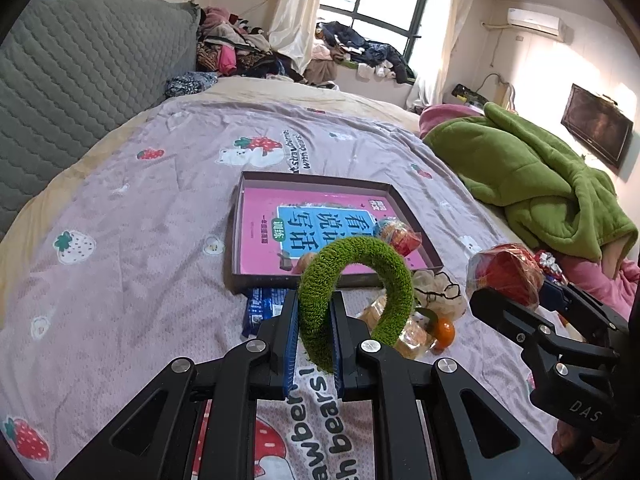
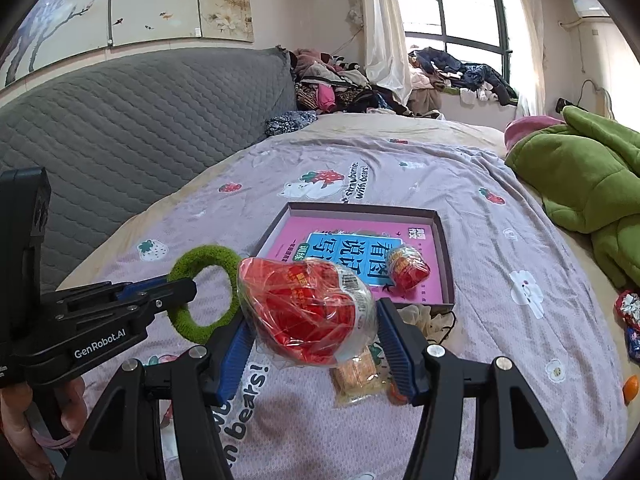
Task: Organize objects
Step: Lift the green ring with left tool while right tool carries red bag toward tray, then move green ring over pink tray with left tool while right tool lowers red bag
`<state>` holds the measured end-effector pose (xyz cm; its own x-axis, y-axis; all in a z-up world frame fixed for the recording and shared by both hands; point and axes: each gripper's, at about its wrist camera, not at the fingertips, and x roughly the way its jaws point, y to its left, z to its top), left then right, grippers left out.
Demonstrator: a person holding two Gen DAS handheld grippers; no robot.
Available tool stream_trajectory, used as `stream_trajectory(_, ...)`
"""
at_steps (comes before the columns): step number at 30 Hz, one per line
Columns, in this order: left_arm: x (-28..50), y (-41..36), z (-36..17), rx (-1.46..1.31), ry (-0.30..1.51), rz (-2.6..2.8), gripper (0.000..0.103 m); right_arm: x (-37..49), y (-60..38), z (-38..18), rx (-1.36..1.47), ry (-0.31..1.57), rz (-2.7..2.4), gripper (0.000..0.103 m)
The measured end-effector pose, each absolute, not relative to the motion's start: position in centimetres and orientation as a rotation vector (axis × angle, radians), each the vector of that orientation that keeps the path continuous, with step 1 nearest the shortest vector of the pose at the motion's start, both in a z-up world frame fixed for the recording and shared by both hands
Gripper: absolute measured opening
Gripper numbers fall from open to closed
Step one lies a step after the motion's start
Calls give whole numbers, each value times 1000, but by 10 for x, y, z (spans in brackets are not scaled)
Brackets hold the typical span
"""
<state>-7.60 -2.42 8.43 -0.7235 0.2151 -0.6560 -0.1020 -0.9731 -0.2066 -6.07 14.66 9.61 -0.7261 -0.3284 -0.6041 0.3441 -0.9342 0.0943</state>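
Both grippers are loaded, left gripper (image 1: 314,334) clamping the green ring (image 1: 356,304), right gripper (image 2: 316,344) holding the red packet (image 2: 308,316), above the bed (image 1: 120,260); the box (image 1: 312,184) has one snack (image 1: 398,236), several remain outside.

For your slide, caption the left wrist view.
Left hand-held gripper grips green ring above bedspread, near box.
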Motion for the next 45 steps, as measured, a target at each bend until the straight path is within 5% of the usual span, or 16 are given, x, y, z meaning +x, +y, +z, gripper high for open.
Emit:
stream_trajectory(34,-157,-42,126,-1009,-190,2803,14,-138,130,124,852,68,-2655,60)
stream_trajectory(45,-200,-37,104,-1076,-149,2801,14,-183,120,103,892,122,-2656,60)
